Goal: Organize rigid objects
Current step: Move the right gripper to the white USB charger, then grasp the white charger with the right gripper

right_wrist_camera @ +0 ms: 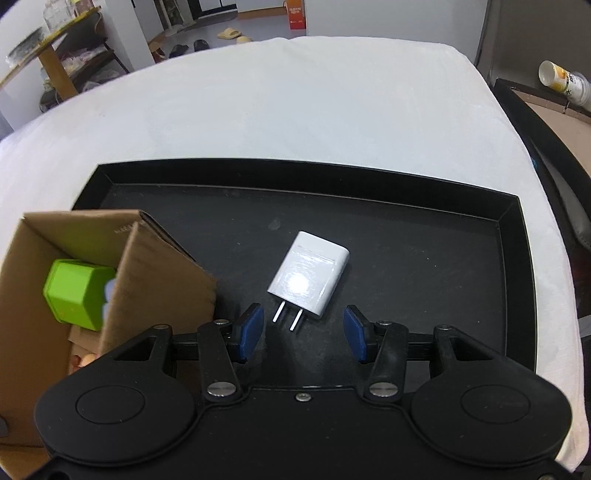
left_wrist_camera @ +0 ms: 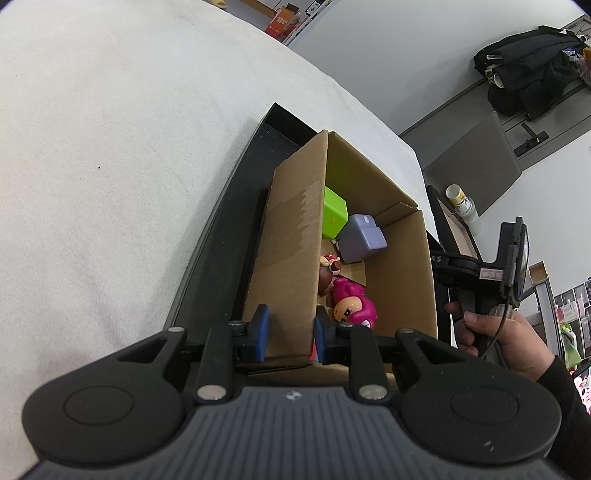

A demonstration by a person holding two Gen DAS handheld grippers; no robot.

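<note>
- A white cloth (right_wrist_camera: 295,110) is covering the table.
- Slippers (right_wrist_camera: 232,35) are lying on the floor beyond.
- A wooden shelf (right_wrist_camera: 55,62) is standing left.
- Dark bags (left_wrist_camera: 532,70) are resting against pale walls.

A white cloth (right_wrist_camera: 295,110) covers the bench. Beyond its far edge, on the floor, lie tan slippers (right_wrist_camera: 233,35) and dark shoes (right_wrist_camera: 190,48), with an orange carton (right_wrist_camera: 295,14) standing behind them. A wooden shelf unit (right_wrist_camera: 55,62) stands to the left, a white bottle with a yellow label (right_wrist_camera: 563,82) is at the right, and black jackets (left_wrist_camera: 528,70) are heaped on a grey cabinet.
</note>
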